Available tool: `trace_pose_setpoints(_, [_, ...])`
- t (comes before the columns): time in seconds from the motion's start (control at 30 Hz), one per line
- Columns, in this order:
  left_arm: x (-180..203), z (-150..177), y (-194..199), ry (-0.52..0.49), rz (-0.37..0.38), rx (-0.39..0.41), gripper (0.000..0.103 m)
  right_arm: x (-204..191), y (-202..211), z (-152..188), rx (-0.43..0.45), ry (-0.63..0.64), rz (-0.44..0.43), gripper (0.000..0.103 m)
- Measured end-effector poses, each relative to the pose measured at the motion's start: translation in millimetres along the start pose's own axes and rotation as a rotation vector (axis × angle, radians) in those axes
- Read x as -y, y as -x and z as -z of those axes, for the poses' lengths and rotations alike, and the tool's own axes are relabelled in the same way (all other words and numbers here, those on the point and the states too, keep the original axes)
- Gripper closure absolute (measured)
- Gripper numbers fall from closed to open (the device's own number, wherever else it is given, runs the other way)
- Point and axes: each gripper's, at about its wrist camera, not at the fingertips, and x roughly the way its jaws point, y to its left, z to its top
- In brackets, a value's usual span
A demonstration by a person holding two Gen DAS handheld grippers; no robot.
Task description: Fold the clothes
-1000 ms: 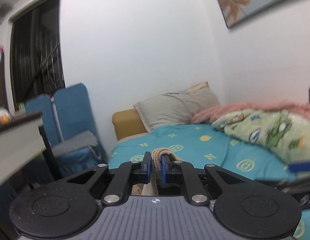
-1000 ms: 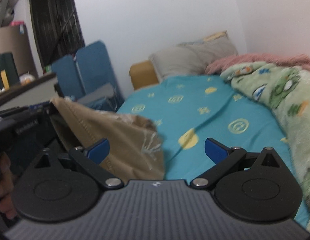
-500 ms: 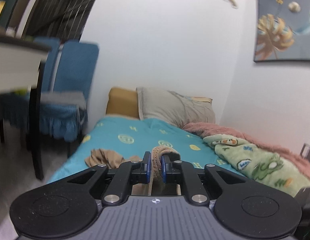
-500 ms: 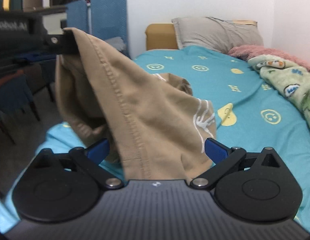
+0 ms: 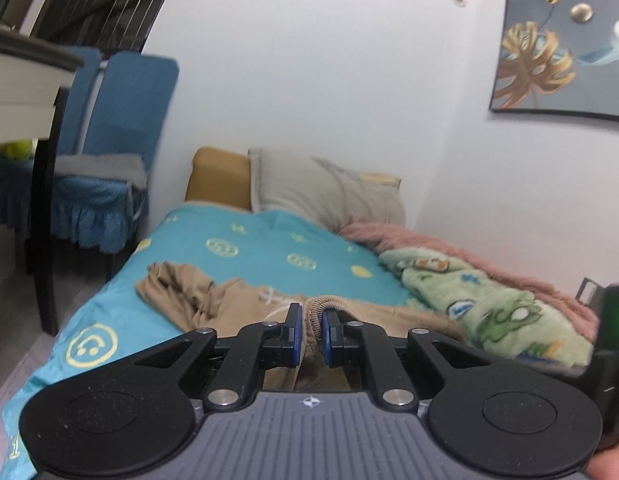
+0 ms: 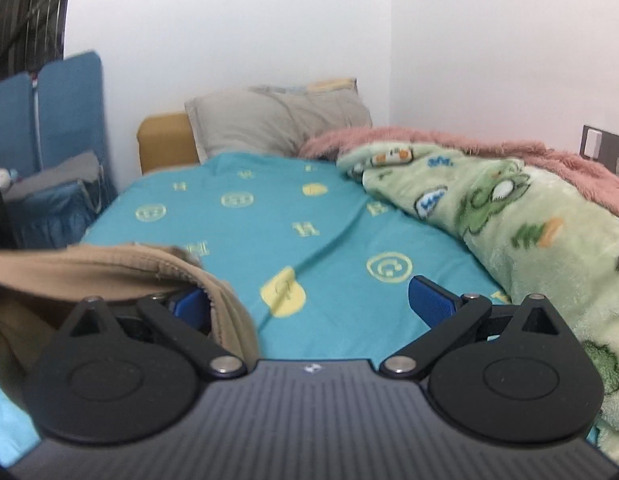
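Observation:
A tan garment [image 5: 197, 296] lies crumpled on the teal bedsheet [image 5: 245, 248], its far part bunched toward the bed's left edge. My left gripper [image 5: 309, 334] is shut on the garment's ribbed hem, which sticks up between the blue pads. In the right wrist view the same tan garment [image 6: 89, 276] drapes over the left finger of my right gripper [image 6: 313, 300]. That gripper stands open; its right fingertip [image 6: 431, 300] is bare over the teal bedsheet [image 6: 329, 240]. The cloth's edge lies just inside the left pad.
A grey pillow [image 5: 325, 196] and a mustard cushion [image 5: 219, 178] sit at the head of the bed. A green cartoon blanket [image 6: 529, 232] over a pink fuzzy one [image 6: 469, 148] fills the bed's right side. Blue-covered chairs [image 5: 105, 152] and a dark-legged table [image 5: 25, 76] stand left of the bed.
Both grippers have sunk toward the bed. The garment, hanging raised half a second ago, now lies on the sheet. The left view has rolled, and the right gripper has come in under the cloth's edge.

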Motion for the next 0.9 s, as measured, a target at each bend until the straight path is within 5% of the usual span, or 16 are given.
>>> trace_pose_setpoints(0.3, [14, -13, 38, -0.043, -0.040, 0.141, 0.092, 11, -10, 1, -0.238, 0.016, -0.091, 0.000])
trace_pose_setpoints(0.4, [20, -13, 45, -0.080, -0.045, 0.163, 0.092, 30, 23, -17, -0.091, -0.032, -0.069, 0.000])
trace_pose_setpoints(0.57, [42, -14, 68, -0.126, 0.059, 0.220, 0.092, 53, 64, -37, 0.188, -0.070, 0.000, 0.000])
trace_pose_setpoints(0.67, [51, -12, 81, -0.118, 0.121, 0.244, 0.093, 69, 81, -42, 0.293, -0.173, -0.063, 0.000])
trace_pose_setpoints(0.77, [54, -9, 84, -0.121, 0.132, 0.240, 0.093, 71, 76, -46, 0.266, -0.159, -0.084, 0.000])
trace_pose_setpoints(0.9, [48, -7, 77, -0.099, 0.114, 0.214, 0.093, 56, 30, -35, -0.048, -0.052, -0.100, 0.000])
